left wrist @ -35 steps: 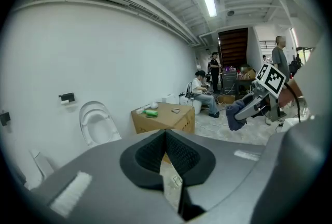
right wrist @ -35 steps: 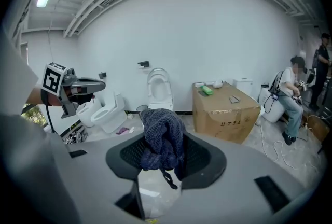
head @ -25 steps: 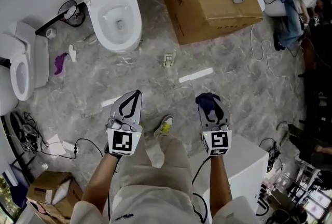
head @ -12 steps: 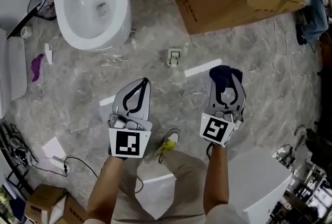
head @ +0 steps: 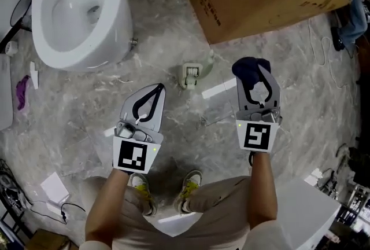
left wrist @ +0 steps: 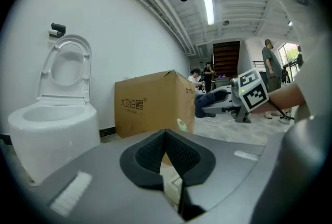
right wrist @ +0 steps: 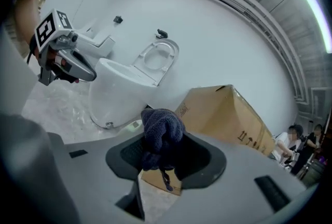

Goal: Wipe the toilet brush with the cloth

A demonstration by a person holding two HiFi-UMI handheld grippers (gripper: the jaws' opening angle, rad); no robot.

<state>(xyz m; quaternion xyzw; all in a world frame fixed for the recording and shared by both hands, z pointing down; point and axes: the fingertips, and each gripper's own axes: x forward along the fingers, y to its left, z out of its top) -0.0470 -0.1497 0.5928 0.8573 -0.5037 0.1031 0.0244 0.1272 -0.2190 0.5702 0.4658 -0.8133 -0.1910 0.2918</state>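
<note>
Cloth (right wrist: 162, 129) sits clenched in the right tool (head: 258, 73); left tool (head: 157, 90) closed, empty; pale object (head: 192, 74), perhaps the brush, on floor (head: 81, 110).

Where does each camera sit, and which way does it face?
Head view: on the person's head, facing steeply down; shows forearms, legs, left gripper, right gripper.
Left gripper view: on the left gripper, along its shut, empty jaws towards toilet and cardboard box.
Right gripper view: on the right gripper, along jaws clamping the cloth, towards the toilet.
Shared: both gripper views show toilet, box and the other gripper.
</note>
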